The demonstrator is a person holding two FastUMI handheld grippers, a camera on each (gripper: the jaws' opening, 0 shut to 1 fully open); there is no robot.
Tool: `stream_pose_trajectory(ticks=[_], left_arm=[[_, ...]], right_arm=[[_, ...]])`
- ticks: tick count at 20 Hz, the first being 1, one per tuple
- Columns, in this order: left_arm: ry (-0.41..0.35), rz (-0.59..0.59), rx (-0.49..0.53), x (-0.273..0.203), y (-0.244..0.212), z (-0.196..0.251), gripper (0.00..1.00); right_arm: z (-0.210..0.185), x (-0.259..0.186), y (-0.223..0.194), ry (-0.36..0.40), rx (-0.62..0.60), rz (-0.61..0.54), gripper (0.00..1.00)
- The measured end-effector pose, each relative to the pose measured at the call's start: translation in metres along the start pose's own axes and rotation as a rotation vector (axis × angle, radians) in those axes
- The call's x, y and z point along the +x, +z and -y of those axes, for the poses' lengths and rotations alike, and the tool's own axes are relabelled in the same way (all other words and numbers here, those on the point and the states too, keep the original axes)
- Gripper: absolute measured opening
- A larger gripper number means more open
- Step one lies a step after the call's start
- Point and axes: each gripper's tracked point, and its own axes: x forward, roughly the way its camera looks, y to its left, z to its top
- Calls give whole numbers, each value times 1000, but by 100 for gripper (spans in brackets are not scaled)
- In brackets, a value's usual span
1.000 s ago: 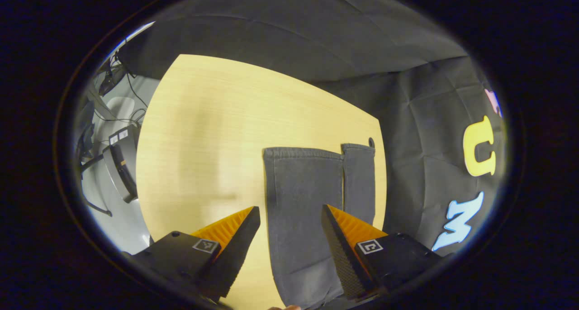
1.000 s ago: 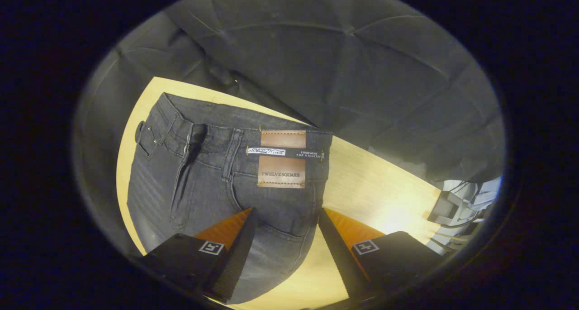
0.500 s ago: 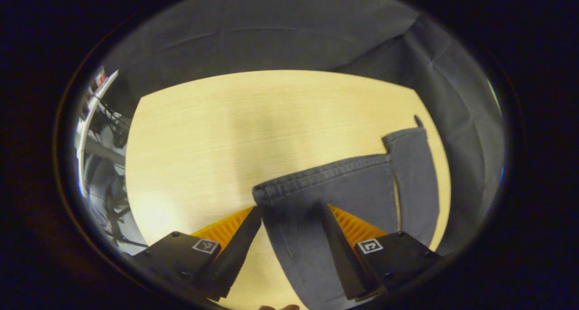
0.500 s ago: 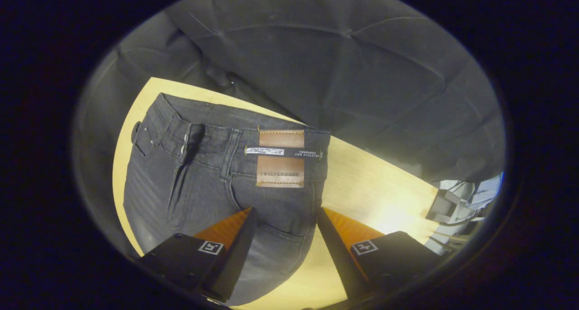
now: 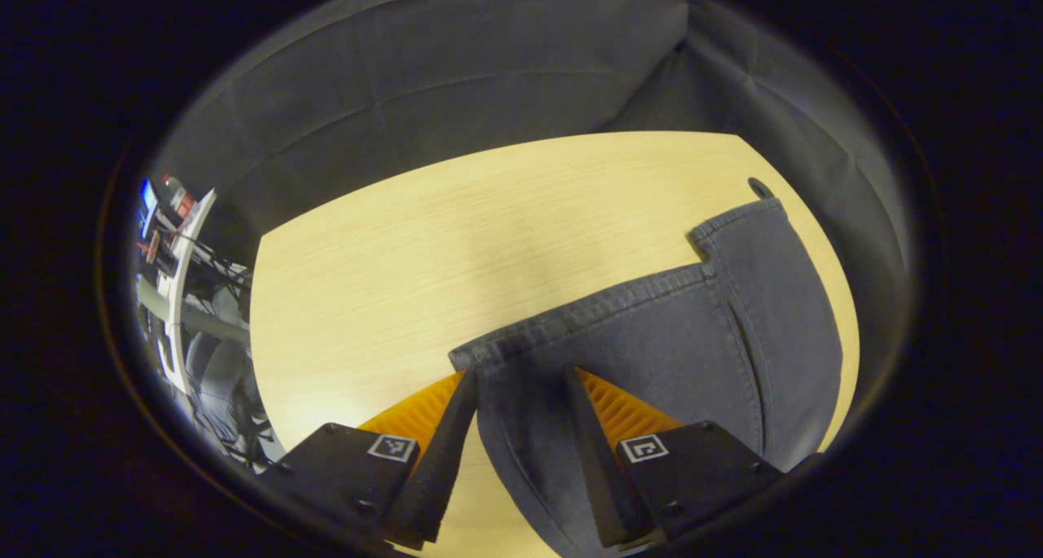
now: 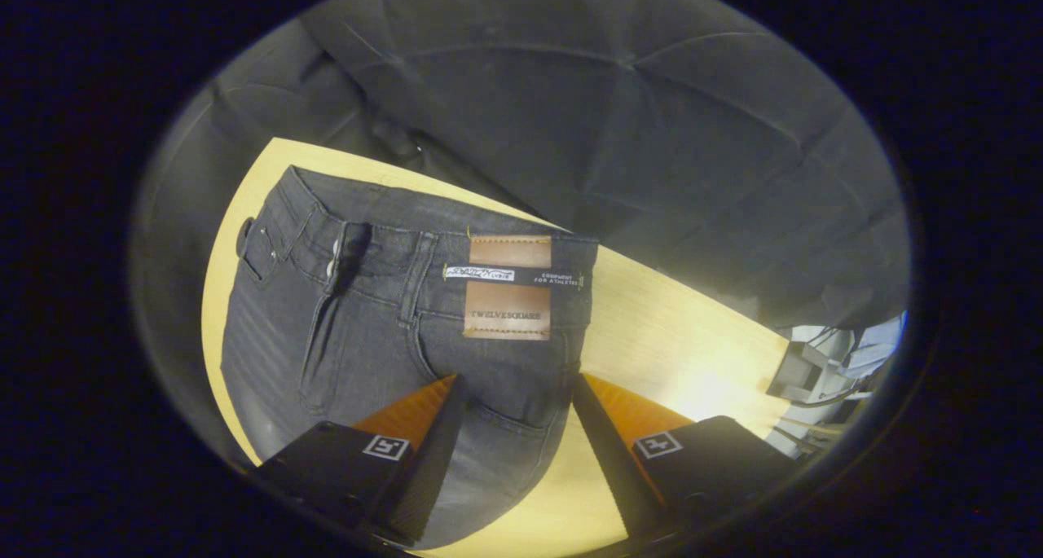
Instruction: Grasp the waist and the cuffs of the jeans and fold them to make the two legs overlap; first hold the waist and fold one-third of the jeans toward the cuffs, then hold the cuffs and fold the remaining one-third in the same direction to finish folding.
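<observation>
Dark grey jeans spread flat on a pale wooden surface, legs side by side. In the left gripper view, left gripper low over the near cuff, jaws apart, hem corner lying between them; closer to the cuff than a second ago, the far cuff swung rightward. In the right gripper view, right gripper poised over the seat below the waist and leather patch, jaws apart, nothing clamped, barely shifted since
</observation>
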Motion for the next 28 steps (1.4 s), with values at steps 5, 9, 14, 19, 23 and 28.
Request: stream_pose_trajectory(ticks=[5, 9, 14, 19, 23, 28], left_arm=[[-68, 16, -13, 6, 2, 15, 24], [-92, 31, -47, 1, 3, 12, 8], [-98, 23, -75, 2, -6, -17, 9], [-190, 46, -124, -38, -1, -64, 8], [-252, 56, -211, -71, 6, -95, 8], [-370, 129, -241, -152, 57, -82, 8]], right_arm=[[-4, 0, -1, 54, -50, -7, 55], [-9, 2, -3, 179, -2, -11, 21], [-5, -7, -4, 327, 32, -33, 4], [-6, -22, 3, 341, -59, -39, 4], [-12, -24, 3, 353, -58, -79, 4], [-24, -41, 11, 416, 9, -113, 4]])
